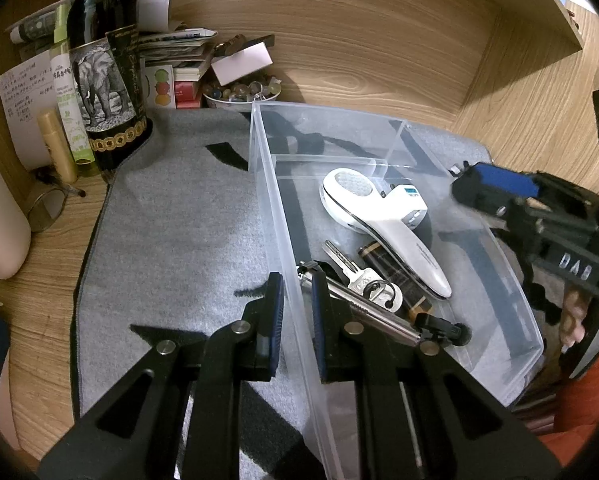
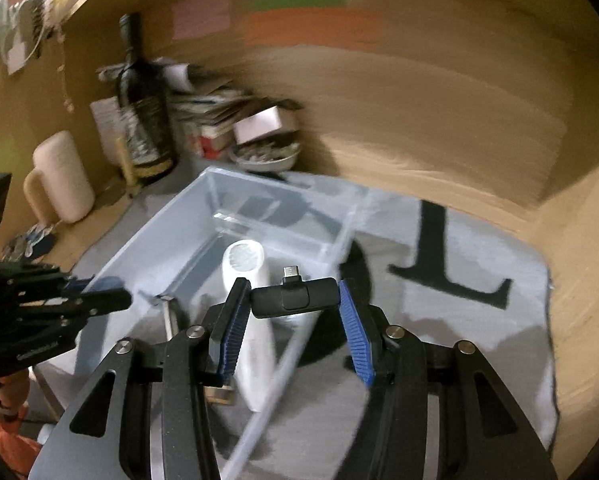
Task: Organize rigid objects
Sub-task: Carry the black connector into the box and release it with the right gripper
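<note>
A clear plastic bin (image 1: 499,280) sits on a grey mat (image 1: 171,240). It holds a white handheld device (image 1: 383,216), keys (image 1: 363,276), a silver tool (image 1: 375,312) and a brown strap (image 1: 395,276). My left gripper (image 1: 295,284) straddles the bin's left wall, one finger outside and one inside, closed on it. My right gripper (image 2: 291,292) is shut on a small black USB-C adapter (image 2: 293,298) and holds it above the bin's right edge (image 2: 331,248). The right gripper also shows in the left wrist view (image 1: 495,188). The right wrist view is motion-blurred.
A dark wine bottle (image 1: 107,64), green spray bottle (image 1: 69,92), papers, boxes and a bowl of marbles (image 1: 241,94) crowd the back left corner. A cream mug (image 2: 61,178) stands at the left. Wooden walls enclose the desk at the back and right.
</note>
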Motion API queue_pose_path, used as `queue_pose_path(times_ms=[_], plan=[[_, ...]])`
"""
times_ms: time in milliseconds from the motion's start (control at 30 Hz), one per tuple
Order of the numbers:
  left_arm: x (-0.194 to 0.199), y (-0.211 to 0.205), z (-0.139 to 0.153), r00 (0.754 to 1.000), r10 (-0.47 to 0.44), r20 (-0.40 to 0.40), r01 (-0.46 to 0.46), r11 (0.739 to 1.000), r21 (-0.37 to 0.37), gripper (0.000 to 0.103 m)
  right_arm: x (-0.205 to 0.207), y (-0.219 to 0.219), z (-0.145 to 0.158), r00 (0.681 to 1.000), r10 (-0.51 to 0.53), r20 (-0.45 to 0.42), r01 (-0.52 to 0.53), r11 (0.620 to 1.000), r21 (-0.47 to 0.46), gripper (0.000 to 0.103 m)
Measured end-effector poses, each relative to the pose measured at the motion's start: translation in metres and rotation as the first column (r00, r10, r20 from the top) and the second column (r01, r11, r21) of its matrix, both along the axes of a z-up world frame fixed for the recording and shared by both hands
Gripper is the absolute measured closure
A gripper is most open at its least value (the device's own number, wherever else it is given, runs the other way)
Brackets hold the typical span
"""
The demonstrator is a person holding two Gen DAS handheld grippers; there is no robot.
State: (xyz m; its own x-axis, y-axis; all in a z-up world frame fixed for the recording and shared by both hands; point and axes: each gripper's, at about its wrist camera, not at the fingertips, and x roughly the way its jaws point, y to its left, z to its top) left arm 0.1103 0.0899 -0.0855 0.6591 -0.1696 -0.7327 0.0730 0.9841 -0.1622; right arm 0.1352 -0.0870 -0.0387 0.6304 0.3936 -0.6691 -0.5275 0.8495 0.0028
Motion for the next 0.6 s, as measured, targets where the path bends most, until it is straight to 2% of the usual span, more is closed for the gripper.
queue_pose_path(times_ms=[267, 467, 567, 600], plan=[[-0.002, 0.003, -0.001, 1.0, -0.003, 0.001, 0.003, 1.0, -0.006, 0.09, -0.004, 0.031, -0.018, 0.994, 0.092, -0.06, -0.095, 0.993, -0.064, 0.061], [-0.003, 0.003, -0.001, 1.0, -0.002, 0.0, 0.002, 1.0, -0.01, 0.09, -0.005, 0.035, -0.024, 0.992, 0.097, -0.086, -0.104, 0.991, -0.081, 0.061], [-0.003, 0.003, -0.001, 1.0, -0.001, -0.001, 0.001, 1.0, -0.011, 0.09, -0.005, 0.032, -0.022, 0.991, 0.097, -0.089, -0.102, 0.993, -0.062, 0.057], [-0.003, 0.003, -0.001, 1.0, 0.0, -0.002, 0.0, 1.0, -0.012, 0.09, -0.005, 0.031, -0.021, 0.992, 0.096, -0.086, -0.102, 0.993, -0.057, 0.053]])
